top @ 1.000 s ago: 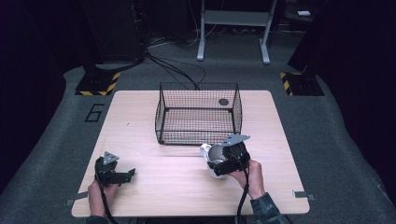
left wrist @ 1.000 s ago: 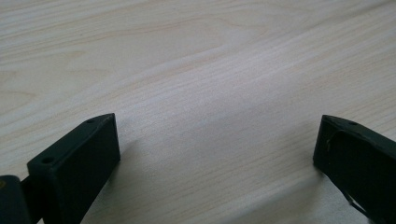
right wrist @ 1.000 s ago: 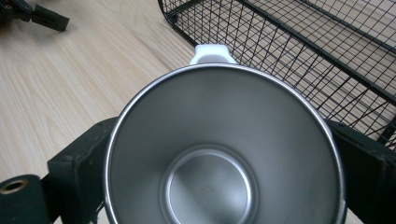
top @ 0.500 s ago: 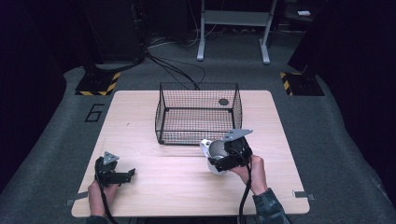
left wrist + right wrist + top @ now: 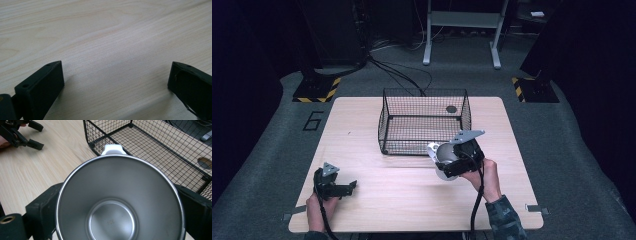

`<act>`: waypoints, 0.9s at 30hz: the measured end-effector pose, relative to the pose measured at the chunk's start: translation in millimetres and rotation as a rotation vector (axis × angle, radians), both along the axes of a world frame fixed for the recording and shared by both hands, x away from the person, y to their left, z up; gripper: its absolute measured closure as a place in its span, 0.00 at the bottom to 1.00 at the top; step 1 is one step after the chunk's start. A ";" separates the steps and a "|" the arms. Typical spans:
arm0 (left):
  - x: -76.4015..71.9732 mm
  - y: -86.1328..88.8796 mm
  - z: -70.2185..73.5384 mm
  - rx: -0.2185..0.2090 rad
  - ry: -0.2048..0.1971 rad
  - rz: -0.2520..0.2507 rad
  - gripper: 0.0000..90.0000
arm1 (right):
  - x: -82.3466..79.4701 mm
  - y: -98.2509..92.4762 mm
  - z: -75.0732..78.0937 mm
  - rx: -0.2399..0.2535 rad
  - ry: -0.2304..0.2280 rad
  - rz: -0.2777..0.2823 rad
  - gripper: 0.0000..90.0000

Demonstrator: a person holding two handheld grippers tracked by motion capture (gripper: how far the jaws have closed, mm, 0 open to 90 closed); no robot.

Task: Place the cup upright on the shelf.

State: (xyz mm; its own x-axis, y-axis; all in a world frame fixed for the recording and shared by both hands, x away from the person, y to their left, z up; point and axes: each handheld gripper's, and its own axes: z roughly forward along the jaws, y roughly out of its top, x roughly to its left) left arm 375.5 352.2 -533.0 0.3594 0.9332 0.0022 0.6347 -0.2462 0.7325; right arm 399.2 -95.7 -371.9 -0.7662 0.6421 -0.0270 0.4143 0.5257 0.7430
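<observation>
The metal cup sits clamped between the 2 jaws of the right claw, lifted off the counter and tipped so its open mouth faces the claw's own camera, with a small white tab at its far rim. It hangs just in front of the near right corner of the black wire basket, close to the wire but apart from it. The basket looks bare inside, apart from a dark round hole in the counter seen through its mesh.

Judging from this, the step in hand is carrying the cup over the basket's near wall and setting it inside. To do that well, the cup should rise enough for its bottom to pass above the top wire, then travel forward, come down over the mesh floor and be let go only once it rests.

The left claw lies low at the counter's near left, jaws spread wide, gripping nothing.
</observation>
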 end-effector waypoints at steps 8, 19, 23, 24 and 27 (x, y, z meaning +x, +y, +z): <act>0.0 0.0 0.0 0.000 0.000 0.000 0.01 | 3.5 -1.1 11.2 0.000 -0.016 0.000 0.06; 0.0 0.0 0.0 0.000 0.000 0.000 0.01 | 12.2 1.6 26.1 -0.001 -0.032 0.006 0.06; 0.0 0.0 0.0 0.000 0.000 0.000 0.01 | 15.5 3.1 31.9 -0.003 -0.041 0.009 0.06; 0.0 0.1 0.0 0.000 0.000 -0.001 0.01 | 16.4 3.2 33.5 -0.005 -0.043 0.010 0.06; 0.0 0.0 0.0 0.000 0.000 0.000 0.01 | 17.7 3.6 36.1 0.003 -0.046 0.007 0.06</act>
